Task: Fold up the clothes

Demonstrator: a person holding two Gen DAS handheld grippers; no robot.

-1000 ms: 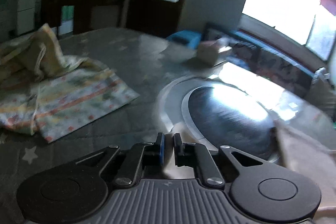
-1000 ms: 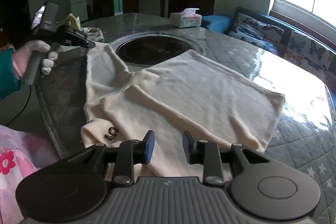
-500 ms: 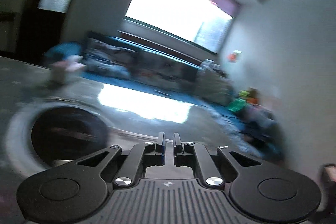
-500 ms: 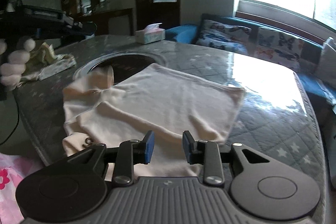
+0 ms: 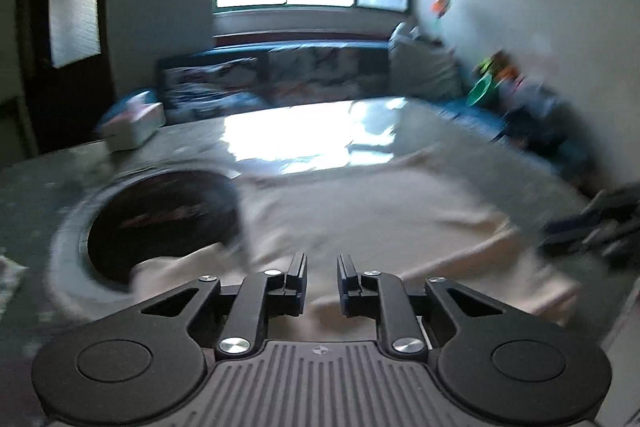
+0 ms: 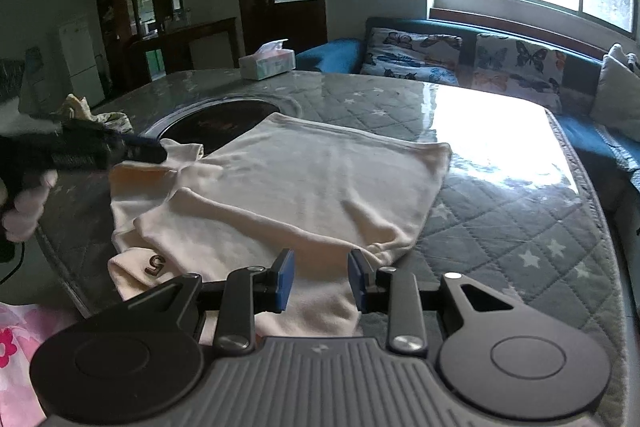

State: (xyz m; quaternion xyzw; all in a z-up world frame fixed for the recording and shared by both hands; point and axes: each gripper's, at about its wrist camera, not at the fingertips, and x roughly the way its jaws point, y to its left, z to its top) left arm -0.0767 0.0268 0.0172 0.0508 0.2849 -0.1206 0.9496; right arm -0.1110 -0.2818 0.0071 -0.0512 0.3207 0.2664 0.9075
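A cream T-shirt [image 6: 304, 183] lies spread on the quilted grey table [image 6: 500, 227], one sleeve folded onto the body, a "5" mark [image 6: 155, 264] at its near left edge. My right gripper [image 6: 320, 279] is open and empty, just above the shirt's near hem. My left gripper [image 5: 322, 277] is open with a small gap and empty, low over the shirt [image 5: 380, 211] in a blurred view. It also shows in the right wrist view [image 6: 144, 149] at the shirt's far left sleeve.
A round dark inset [image 6: 216, 125] sits in the table behind the shirt. A tissue box [image 6: 267, 64] stands at the far edge. A patterned cloth pile [image 6: 96, 115] lies far left. A sofa [image 6: 460, 63] runs along the window wall. Pink floral fabric [image 6: 16, 339] shows at the near left.
My left gripper let go of the sleeve, which now lies folded onto the shirt, and has opened slightly while swinging right. My right gripper has shifted a little along the near hem.
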